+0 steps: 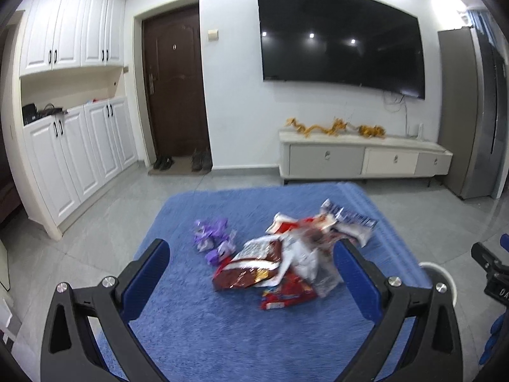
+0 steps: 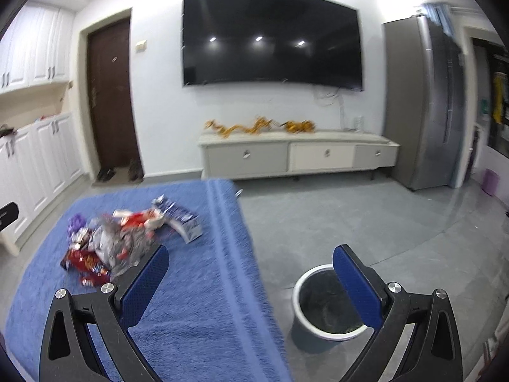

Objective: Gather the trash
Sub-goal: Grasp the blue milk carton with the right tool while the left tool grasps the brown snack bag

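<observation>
A heap of snack wrappers [image 1: 283, 261] lies on a blue cloth-covered table [image 1: 197, 334]: brown, red and white-blue bags, with small purple wrappers [image 1: 211, 234] to its left. My left gripper [image 1: 251, 254] hovers open over the heap, nothing between its blue pads. In the right wrist view the same heap [image 2: 117, 245] sits left of my right gripper [image 2: 249, 261], which is open and empty above the table's right edge. A grey bin with a white rim [image 2: 327, 305] stands on the floor below it, dark liner inside.
Grey tiled floor [image 2: 350, 216] surrounds the table. A low TV cabinet [image 1: 366, 156] with gold decorations stands under a wall TV [image 1: 340, 38]. White cupboards [image 1: 76, 146] at left, a brown door [image 1: 175, 79], a grey fridge [image 2: 426, 102], a small purple bin [image 2: 491, 183].
</observation>
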Tool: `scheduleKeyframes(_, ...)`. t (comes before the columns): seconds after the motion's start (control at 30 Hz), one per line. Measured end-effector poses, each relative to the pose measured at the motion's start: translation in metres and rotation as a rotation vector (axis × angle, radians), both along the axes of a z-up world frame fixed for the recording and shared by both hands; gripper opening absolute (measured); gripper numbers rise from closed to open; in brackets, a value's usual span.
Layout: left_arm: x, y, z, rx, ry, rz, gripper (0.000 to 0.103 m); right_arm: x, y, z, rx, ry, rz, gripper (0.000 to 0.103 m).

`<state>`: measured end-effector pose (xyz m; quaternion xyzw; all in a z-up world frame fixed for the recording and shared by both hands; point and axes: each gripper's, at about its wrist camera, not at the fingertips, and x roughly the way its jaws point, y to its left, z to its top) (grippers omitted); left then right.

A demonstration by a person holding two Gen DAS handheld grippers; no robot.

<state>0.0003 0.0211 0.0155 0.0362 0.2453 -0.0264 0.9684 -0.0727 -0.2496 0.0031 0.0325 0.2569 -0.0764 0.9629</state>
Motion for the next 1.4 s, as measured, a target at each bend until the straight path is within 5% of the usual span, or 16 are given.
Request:
scheduleKeyframes(0.3, 0.037, 0.026, -0.054, -0.031, 0.16, -0.078, 0.103, 0.069, 0.011, -0.032, 0.095, 0.11, 0.184, 0.101)
scheduleKeyframes(0.53, 0.058, 0.001, -0.077, -0.065, 0.228, -0.213, 0.085, 0.126, 0.013, -0.041, 0.09, 0.157, 0.313, 0.1)
scheduleKeyframes(0.97, 0.134, 0.012, -0.099, -0.029, 0.306, -0.183, 0.085, 0.207, 0.022, -0.067, 0.108, 0.246, 0.437, 0.1)
scheduleKeyframes(1.13, 0.148, 0.027, -0.116, -0.093, 0.359, -0.164, 0.085, 0.233, 0.029, -0.085, 0.109, 0.306, 0.478, 0.099)
scheduleKeyframes(1.2, 0.148, 0.036, -0.119, -0.134, 0.369, -0.155, 0.076, 0.238, 0.03, -0.09, 0.11, 0.318, 0.486, 0.087)
scheduleKeyframes(1.27, 0.146, 0.045, -0.119, -0.173, 0.375, -0.152, 0.058, 0.241, 0.028, -0.094, 0.119, 0.326, 0.491, 0.061)
scheduleKeyframes(1.37, 0.141, 0.051, -0.113, -0.207, 0.367, -0.161, 0.035, 0.241, 0.026, -0.096, 0.13, 0.324, 0.495, 0.038)
scheduleKeyframes(1.4, 0.139, 0.052, -0.109, -0.211, 0.359, -0.162, 0.032, 0.239, 0.024, -0.095, 0.137, 0.32, 0.495, 0.037)
